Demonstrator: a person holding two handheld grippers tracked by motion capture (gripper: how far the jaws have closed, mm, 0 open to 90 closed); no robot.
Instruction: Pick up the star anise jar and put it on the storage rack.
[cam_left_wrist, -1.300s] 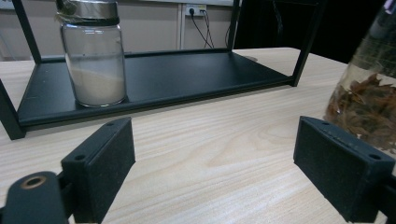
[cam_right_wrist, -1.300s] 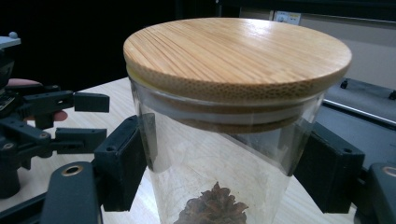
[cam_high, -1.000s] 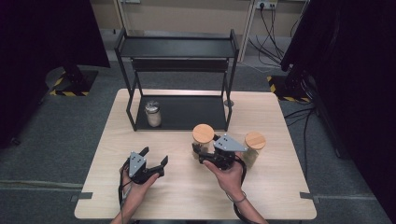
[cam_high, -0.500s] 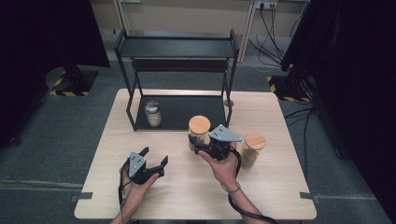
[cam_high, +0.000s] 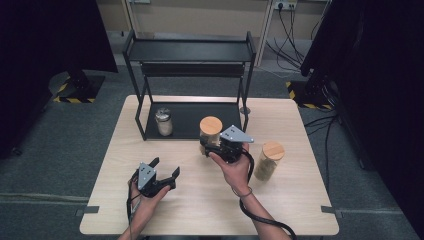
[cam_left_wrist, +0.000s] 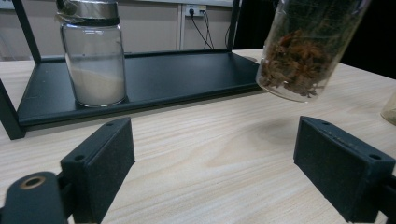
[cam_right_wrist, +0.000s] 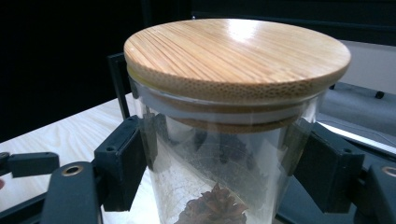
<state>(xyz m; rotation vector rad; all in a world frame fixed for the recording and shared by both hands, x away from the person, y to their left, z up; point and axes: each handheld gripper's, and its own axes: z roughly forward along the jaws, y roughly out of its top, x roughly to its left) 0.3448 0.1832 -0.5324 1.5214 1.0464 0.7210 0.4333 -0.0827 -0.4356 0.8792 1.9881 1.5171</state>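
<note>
My right gripper (cam_high: 210, 148) is shut on a glass jar with a wooden lid (cam_high: 210, 129), held above the table just in front of the black rack (cam_high: 190, 50). The right gripper view has this jar (cam_right_wrist: 236, 51) close up between both pads (cam_right_wrist: 122, 165), with brown dried pieces inside. My left gripper (cam_high: 166, 167) rests open near the table's front left, with nothing in it. In the left gripper view the jaws (cam_left_wrist: 219, 172) stand wide apart, and the held jar (cam_left_wrist: 308, 51) hangs tilted above the wood at upper right.
A metal-lidded jar of white powder (cam_high: 163, 121) (cam_left_wrist: 95, 51) stands on the rack's lower tray (cam_left_wrist: 154, 84). A second wooden-lidded jar (cam_high: 268, 160) stands on the table (cam_high: 200, 210) to the right. Black rack legs (cam_high: 245, 110) flank the tray.
My right gripper has carried the wooden-lidded jar left and farther from me, toward the rack's front edge. The left gripper has stayed put.
</note>
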